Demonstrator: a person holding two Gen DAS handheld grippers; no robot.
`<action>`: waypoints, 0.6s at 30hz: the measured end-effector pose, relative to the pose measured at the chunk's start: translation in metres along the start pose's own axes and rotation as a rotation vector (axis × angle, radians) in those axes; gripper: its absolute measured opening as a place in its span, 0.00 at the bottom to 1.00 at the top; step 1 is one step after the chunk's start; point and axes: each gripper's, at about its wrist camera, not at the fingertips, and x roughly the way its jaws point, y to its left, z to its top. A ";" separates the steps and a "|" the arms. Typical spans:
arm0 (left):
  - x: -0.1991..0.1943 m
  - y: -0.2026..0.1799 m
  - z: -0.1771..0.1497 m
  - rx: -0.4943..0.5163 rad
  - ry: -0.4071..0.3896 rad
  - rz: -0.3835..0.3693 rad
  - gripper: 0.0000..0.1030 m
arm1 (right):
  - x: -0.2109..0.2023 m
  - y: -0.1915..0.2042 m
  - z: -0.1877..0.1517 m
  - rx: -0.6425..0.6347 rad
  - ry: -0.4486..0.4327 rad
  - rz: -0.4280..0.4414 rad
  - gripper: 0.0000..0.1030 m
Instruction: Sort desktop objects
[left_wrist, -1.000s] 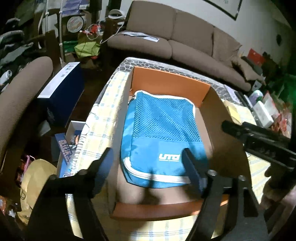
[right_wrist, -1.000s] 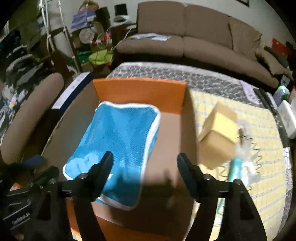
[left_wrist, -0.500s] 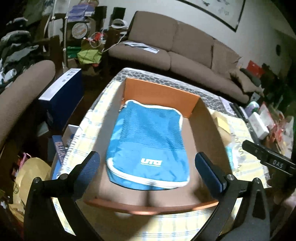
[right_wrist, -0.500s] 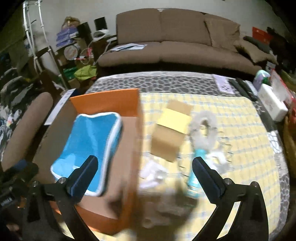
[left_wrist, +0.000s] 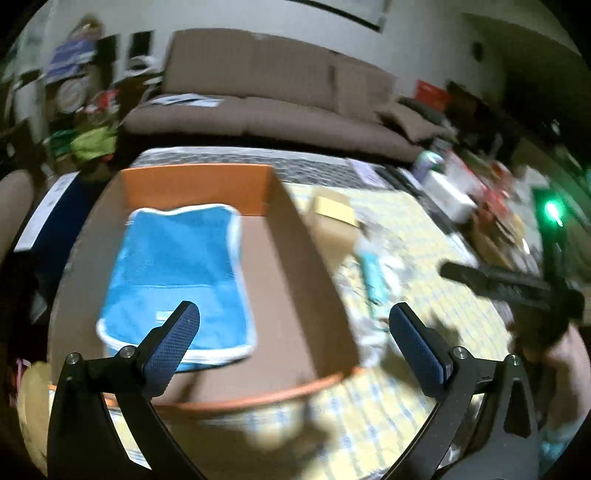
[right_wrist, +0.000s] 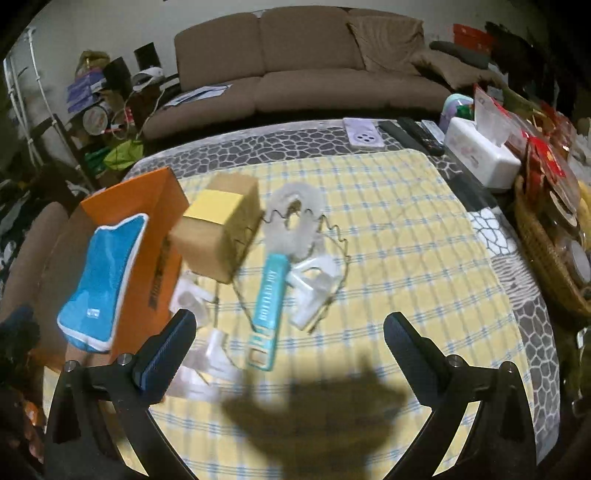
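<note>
Grippers both spread wide, nothing between the fingers. Left gripper (left_wrist: 291, 321) hangs over the orange box (left_wrist: 195, 188); blue mesh pouch (left_wrist: 177, 273) lies flat inside it, just beyond the left finger. Right gripper (right_wrist: 288, 328) hangs above the yellow checked cloth (right_wrist: 406, 236). Ahead of it: teal packet (right_wrist: 267, 306), cardboard box (right_wrist: 218, 232) further on, clear plastic pieces (right_wrist: 314, 284) beside the packet. Orange box sits off its left finger.
</note>
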 end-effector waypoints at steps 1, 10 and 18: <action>-0.001 -0.009 -0.003 0.028 -0.004 -0.013 1.00 | -0.001 -0.003 -0.001 0.002 -0.005 0.012 1.00; -0.004 -0.058 -0.040 0.168 0.033 -0.091 1.00 | -0.002 0.001 -0.009 -0.076 -0.032 0.165 0.88; 0.002 -0.070 -0.064 0.203 0.089 -0.095 1.00 | 0.010 0.022 -0.023 -0.184 0.017 0.246 0.68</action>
